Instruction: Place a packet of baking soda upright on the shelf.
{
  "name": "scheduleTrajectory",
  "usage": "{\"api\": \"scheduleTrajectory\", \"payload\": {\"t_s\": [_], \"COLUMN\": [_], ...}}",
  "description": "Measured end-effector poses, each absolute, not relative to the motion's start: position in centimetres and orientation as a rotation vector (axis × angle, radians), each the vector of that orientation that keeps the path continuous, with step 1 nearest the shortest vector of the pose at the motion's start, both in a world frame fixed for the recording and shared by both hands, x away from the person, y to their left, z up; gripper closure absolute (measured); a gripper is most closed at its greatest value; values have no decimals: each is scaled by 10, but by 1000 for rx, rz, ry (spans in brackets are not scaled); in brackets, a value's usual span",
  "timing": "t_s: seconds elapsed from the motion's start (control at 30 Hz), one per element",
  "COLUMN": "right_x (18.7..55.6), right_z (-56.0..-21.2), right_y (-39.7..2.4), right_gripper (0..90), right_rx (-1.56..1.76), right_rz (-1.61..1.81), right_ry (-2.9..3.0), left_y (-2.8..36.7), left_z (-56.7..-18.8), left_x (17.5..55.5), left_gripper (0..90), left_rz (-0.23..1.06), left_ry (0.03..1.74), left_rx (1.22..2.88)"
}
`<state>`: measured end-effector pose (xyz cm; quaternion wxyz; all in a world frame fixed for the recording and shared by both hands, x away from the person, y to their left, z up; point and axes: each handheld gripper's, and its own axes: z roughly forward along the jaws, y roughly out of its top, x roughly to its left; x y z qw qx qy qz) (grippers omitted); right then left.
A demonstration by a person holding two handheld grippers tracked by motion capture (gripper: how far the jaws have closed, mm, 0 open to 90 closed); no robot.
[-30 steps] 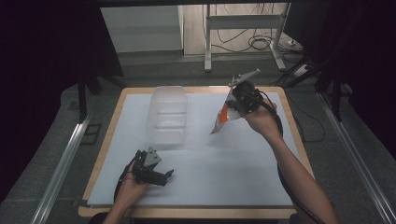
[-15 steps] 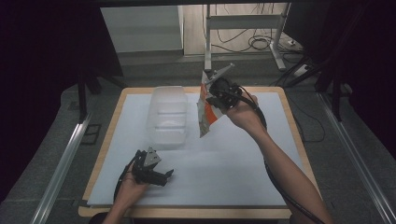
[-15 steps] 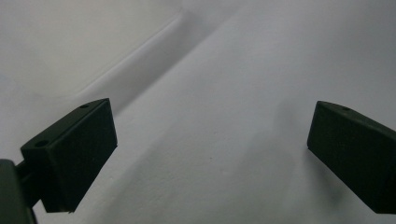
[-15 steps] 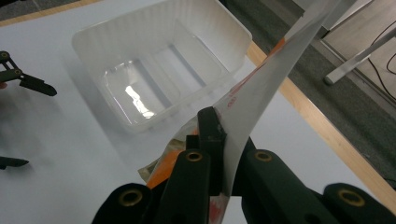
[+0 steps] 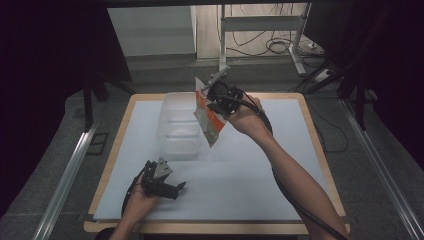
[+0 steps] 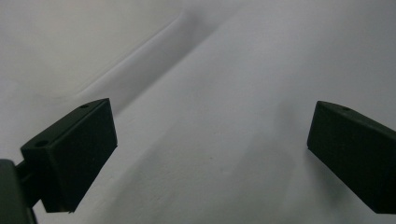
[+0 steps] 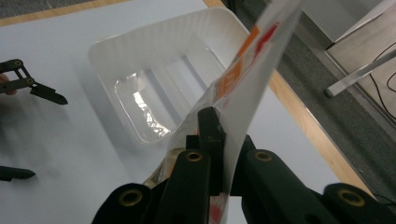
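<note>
Above the clear tub (image 5: 179, 125), our right gripper (image 5: 218, 98) pinches a white-and-orange packet (image 5: 208, 119), perhaps a snack; our left gripper (image 5: 169, 186) rests wide open on the table (image 5: 280, 200).

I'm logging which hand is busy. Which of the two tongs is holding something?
The right tongs: their jaws are clamped on a white and orange packet, lifted beside the clear tub. The left tongs rest open on the table with nothing between them.
</note>
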<state>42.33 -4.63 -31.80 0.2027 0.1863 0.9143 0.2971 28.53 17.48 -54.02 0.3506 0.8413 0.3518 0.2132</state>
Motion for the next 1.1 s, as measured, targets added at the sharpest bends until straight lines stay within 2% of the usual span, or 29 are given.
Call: {"api": "scheduleTrajectory", "payload": {"t_s": [0.83, 1.1], "right_x": [428, 435], "right_z": [-325, -337], "right_y": [38, 66], "right_gripper": [891, 891], "right_rx": [394, 394], "right_rz": [788, 762], "right_ry": [2596, 2614], "left_y": [175, 175], "left_z": [-539, -539], "left_x": [285, 284], "left_gripper": [15, 15], "left_rz": [548, 543], "left_ry": [904, 902], "left_rx": [2178, 2170]}}
